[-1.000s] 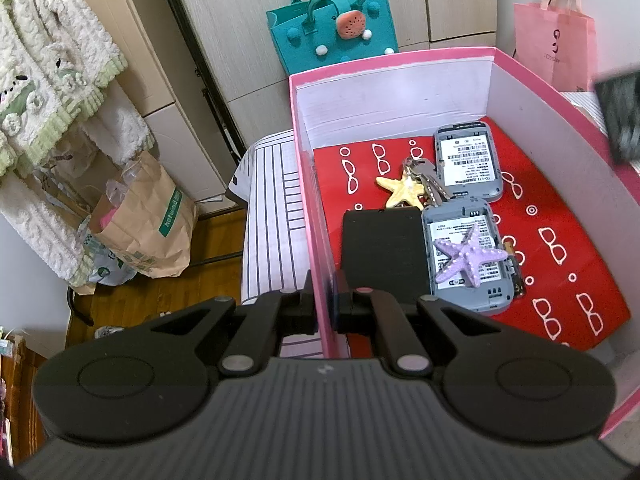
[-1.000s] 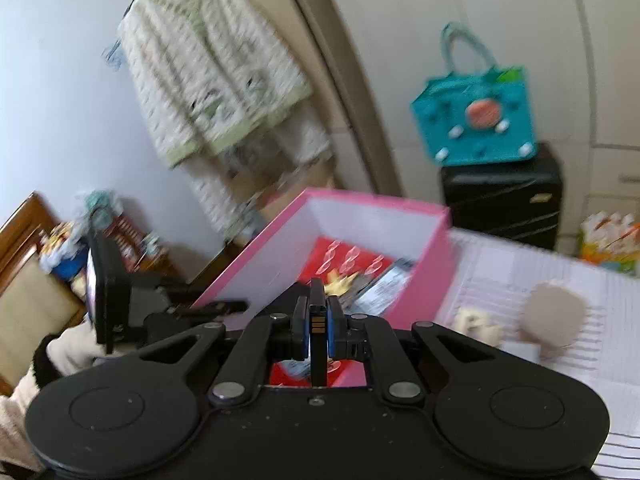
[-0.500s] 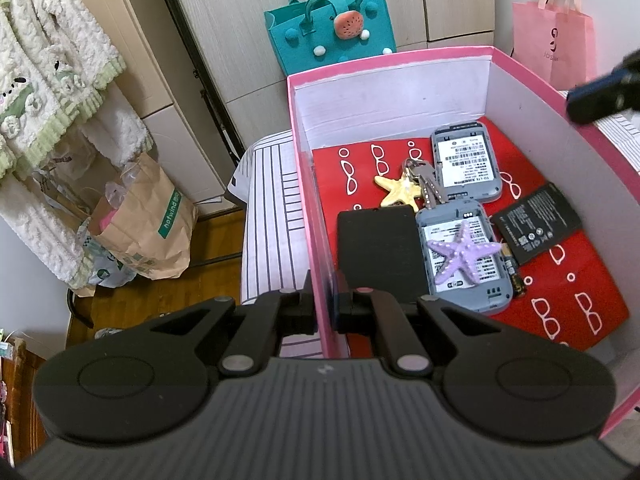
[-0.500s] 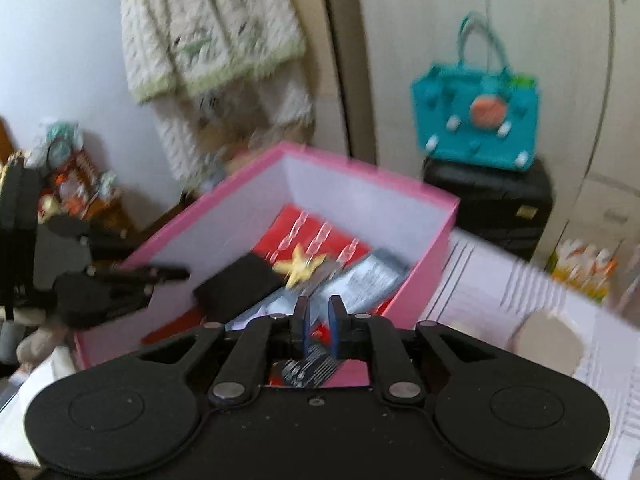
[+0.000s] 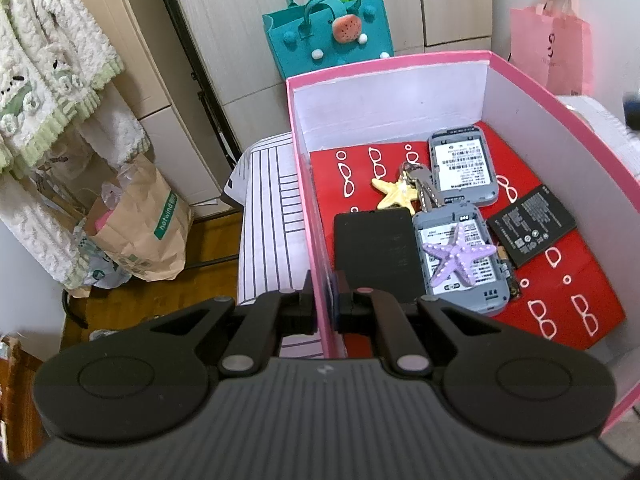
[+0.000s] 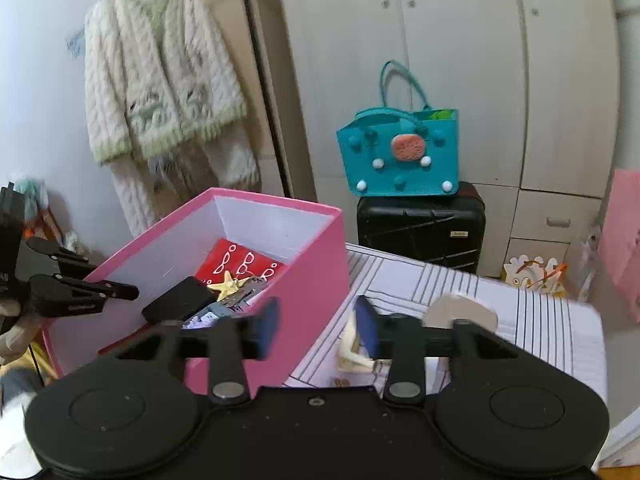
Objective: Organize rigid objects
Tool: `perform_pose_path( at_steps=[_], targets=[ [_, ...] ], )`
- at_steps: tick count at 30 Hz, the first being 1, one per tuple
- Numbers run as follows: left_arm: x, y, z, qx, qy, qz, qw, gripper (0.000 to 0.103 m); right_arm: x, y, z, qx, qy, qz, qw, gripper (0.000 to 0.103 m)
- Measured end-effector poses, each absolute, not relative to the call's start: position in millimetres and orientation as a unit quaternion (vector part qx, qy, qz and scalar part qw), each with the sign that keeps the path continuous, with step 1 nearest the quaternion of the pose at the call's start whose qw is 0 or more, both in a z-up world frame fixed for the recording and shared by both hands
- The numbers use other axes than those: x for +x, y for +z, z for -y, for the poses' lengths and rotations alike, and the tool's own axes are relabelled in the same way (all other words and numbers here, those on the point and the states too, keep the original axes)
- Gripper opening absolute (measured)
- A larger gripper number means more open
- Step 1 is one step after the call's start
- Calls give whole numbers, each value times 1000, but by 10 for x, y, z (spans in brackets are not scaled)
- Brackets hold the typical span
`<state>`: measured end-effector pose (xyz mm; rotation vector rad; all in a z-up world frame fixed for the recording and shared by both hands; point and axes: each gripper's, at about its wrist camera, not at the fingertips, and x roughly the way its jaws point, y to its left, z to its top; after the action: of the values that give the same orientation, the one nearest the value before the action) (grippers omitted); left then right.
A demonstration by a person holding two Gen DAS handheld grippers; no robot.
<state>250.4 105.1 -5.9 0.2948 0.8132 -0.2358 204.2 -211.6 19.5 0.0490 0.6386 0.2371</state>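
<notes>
While our left gripper clamps the pink box wall, our right gripper hangs wide apart, empty; remaining pale pieces lie just beyond it on the striped table, right of the box.

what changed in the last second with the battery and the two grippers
The right gripper let go of the battery, which now lies in the pink box beside the phones; the gripper has opened wide and pulled back outside the box. The left gripper stays clamped on the box wall; the other contents have not moved.
</notes>
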Motion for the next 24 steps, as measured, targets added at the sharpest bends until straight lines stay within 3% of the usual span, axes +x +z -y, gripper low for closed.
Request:
perform_pose_path(
  at_steps=[6,13,20,24],
  targets=[
    [2498,-63,-1044,138,-115,-392,902,6,1812,-343,2249,8,60,-344,937,53],
    [2505,-66,-1035,139,-114,-392,902,6,1776,-503,2271,17,70,-365,928,53],
    [2502,-67,-1048,143,-113,-391,902,6,1823,-464,1949,-49,102,-332,936,30],
    [2500,-70,-1054,145,-112,-391,902,6,1932,-545,1804,-68,107,-329,936,27]
  ],
)
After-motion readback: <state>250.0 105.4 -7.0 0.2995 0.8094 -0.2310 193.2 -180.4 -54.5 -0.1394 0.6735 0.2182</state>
